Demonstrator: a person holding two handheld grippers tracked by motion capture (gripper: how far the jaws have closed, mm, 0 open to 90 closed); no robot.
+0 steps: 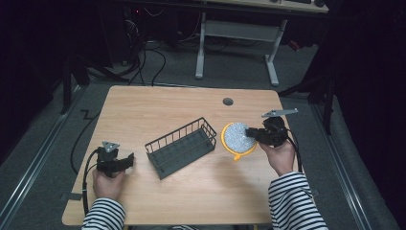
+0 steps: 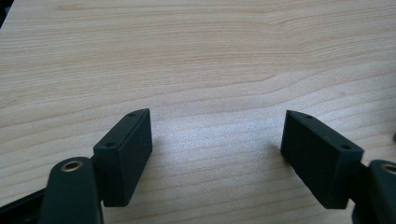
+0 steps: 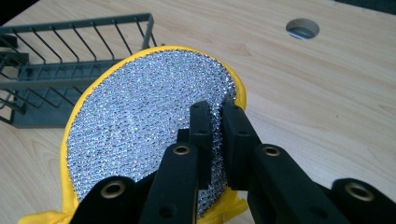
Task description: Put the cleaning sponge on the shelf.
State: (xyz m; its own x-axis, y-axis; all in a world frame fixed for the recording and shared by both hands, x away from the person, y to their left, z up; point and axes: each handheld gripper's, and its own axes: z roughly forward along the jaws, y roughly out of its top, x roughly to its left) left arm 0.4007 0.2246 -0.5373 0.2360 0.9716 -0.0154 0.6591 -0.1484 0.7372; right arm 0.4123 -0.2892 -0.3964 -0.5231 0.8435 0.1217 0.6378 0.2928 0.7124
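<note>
round scrubbing pad [image 3: 140, 121] w/ silver sparkly face & yellow rim sits on the right half of the counter [image 1: 182, 108], just right of the wire basket. in the high view the pad [image 1: 238, 136] is tilted, its near-right edge pinched by the right tool [image 1: 252, 133]. in the right gripper view the two black jaws are pressed together on the pad's edge, silver mesh caught between them, yellow backing sticking out below. right tool [image 3: 215, 122] is held by the right hand [image 1: 280, 155], striped sleeve coming in from the near edge, grey three-cornered plate on top of it.

dark wire basket [image 1: 182, 146] lies mid-counter, angled, its far-right end close to the pad but apart from it. nothing visible inside it. in the right gripper view the basket [image 3: 56, 60] is beyond the pad on the left.

left tool [image 1: 128, 161] is at the near-left of the counter, well apart from the basket & pad, held by the left hand [image 1: 107, 184]. in the left gripper view its jaws are spread wide w/ bare wood between them, the left tool [image 2: 217, 135] low over the counter.

round cable hole [image 1: 228, 101] in the counter at the far right, beyond the pad.
</note>
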